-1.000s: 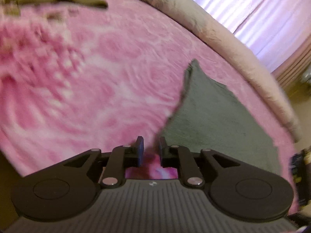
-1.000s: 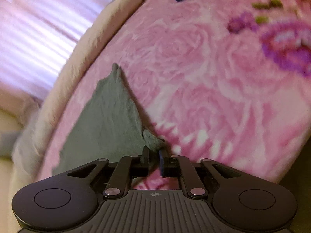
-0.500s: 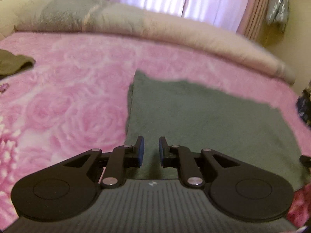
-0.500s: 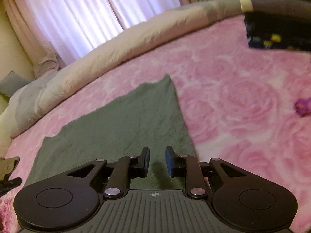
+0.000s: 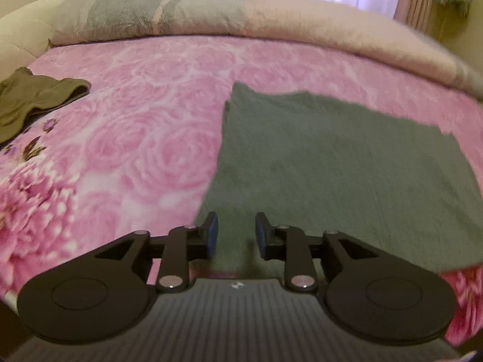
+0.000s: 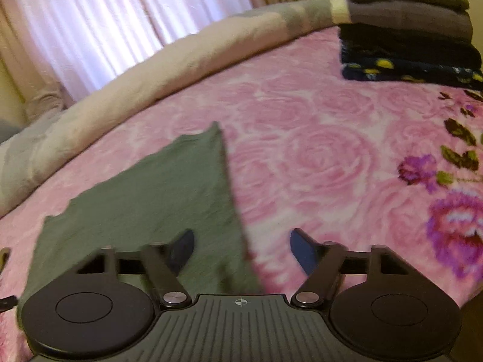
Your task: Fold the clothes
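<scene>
A grey-green cloth (image 5: 332, 163) lies flat on the pink rose bedspread (image 5: 135, 105); it also shows in the right wrist view (image 6: 157, 199). My left gripper (image 5: 235, 230) is open and empty over the cloth's near left corner. My right gripper (image 6: 241, 247) is wide open and empty over the cloth's near right edge.
An olive garment (image 5: 33, 99) lies crumpled at the far left. A stack of folded clothes (image 6: 407, 36) sits at the far right. A rolled beige and grey duvet (image 5: 271, 21) runs along the far side, with curtains (image 6: 120, 21) behind it.
Both grippers let go of the cloth's corners, opened and rose. The cloth now lies flat on the bed. The right jaws opened widest.
</scene>
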Demonstrator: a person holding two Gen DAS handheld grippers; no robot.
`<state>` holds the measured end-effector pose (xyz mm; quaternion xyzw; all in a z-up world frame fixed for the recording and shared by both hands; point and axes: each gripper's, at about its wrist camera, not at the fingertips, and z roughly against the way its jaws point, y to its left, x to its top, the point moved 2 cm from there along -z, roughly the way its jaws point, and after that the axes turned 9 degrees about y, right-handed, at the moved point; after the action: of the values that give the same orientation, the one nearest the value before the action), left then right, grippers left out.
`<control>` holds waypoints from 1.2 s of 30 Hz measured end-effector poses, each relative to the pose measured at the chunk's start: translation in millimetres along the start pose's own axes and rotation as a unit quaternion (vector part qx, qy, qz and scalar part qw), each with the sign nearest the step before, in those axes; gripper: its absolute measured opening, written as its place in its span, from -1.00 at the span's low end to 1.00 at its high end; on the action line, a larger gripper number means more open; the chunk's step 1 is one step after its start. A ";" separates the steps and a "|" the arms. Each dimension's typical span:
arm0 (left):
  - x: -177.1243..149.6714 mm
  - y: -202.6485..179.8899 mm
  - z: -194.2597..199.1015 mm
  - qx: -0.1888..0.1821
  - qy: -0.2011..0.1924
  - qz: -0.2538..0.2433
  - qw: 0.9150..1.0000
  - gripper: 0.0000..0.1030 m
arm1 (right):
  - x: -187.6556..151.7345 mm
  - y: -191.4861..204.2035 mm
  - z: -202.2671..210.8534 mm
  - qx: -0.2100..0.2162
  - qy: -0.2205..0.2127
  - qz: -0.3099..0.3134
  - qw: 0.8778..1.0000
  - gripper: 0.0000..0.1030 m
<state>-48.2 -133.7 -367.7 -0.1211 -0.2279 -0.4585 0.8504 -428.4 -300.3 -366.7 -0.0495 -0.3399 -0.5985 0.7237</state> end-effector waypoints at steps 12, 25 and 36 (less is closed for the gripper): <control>-45.8 -27.8 69.8 0.026 -0.012 -0.030 0.999 -0.30 | -57.3 38.6 21.2 -0.021 0.064 0.063 0.996 0.42; -55.2 -7.4 82.3 -0.048 -0.030 -0.017 0.998 -0.29 | -62.1 27.7 37.2 -0.001 0.064 0.047 0.997 0.42; 1.6 27.0 20.1 -0.157 -0.018 0.051 0.986 -0.40 | 17.6 -34.1 -26.3 0.099 0.036 -0.045 0.993 0.41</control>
<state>-30.5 -111.7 -349.4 -0.2731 -0.1619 -0.4428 0.8385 -446.7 -337.0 -388.5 0.0598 -0.3731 -0.5952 0.7092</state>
